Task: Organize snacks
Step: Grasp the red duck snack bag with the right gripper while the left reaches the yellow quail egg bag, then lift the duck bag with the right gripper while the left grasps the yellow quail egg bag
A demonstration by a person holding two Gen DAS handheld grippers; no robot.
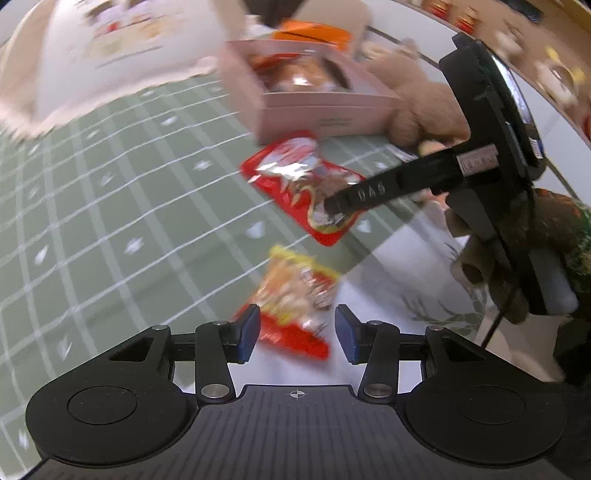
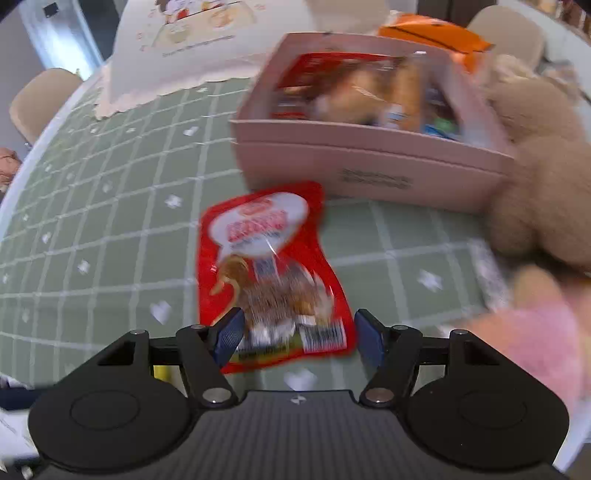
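Note:
A pink cardboard box (image 2: 369, 162) holding several snack packs stands on the green checked tablecloth; it also shows in the left wrist view (image 1: 325, 110). A red snack pouch (image 2: 269, 273) lies flat in front of it, also in the left wrist view (image 1: 295, 184). My right gripper (image 2: 295, 338) is open, its fingers on either side of the pouch's near end. A yellow and red snack pack (image 1: 295, 295) lies nearer me. My left gripper (image 1: 297, 334) is open just above this pack's near end. The right gripper's finger (image 1: 369, 192) reaches over the red pouch in the left wrist view.
A tan plush toy (image 2: 539, 177) sits right of the box. An orange bag (image 2: 432, 29) lies behind the box. A white printed cloth or bag (image 2: 184, 44) lies at the far left. A pink fluffy item (image 2: 535, 332) is at the right edge. Beige chairs stand around the table.

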